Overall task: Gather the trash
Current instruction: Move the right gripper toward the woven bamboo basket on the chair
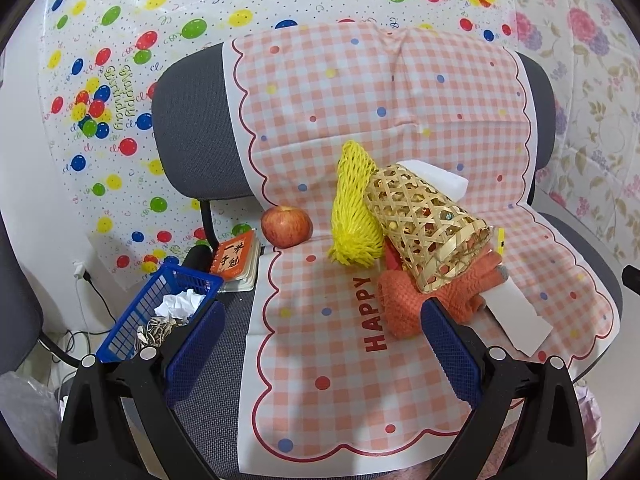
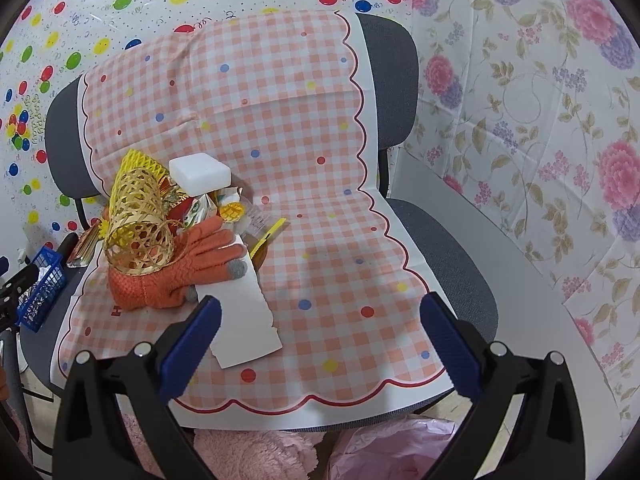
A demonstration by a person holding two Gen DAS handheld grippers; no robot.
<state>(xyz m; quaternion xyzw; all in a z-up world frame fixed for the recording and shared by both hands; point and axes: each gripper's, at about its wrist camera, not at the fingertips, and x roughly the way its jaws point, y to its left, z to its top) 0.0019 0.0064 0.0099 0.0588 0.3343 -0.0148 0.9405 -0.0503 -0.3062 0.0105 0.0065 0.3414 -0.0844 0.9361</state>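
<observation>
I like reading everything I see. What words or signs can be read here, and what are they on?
"HAPPY": red letters on the checked cloth over the chair seat.
"Happy Birthday": on the balloon sheet on the wall.
Chinese characters on the orange notebook: too uncertain to read.
Print on the small packets behind the glove: too blurred.
</observation>
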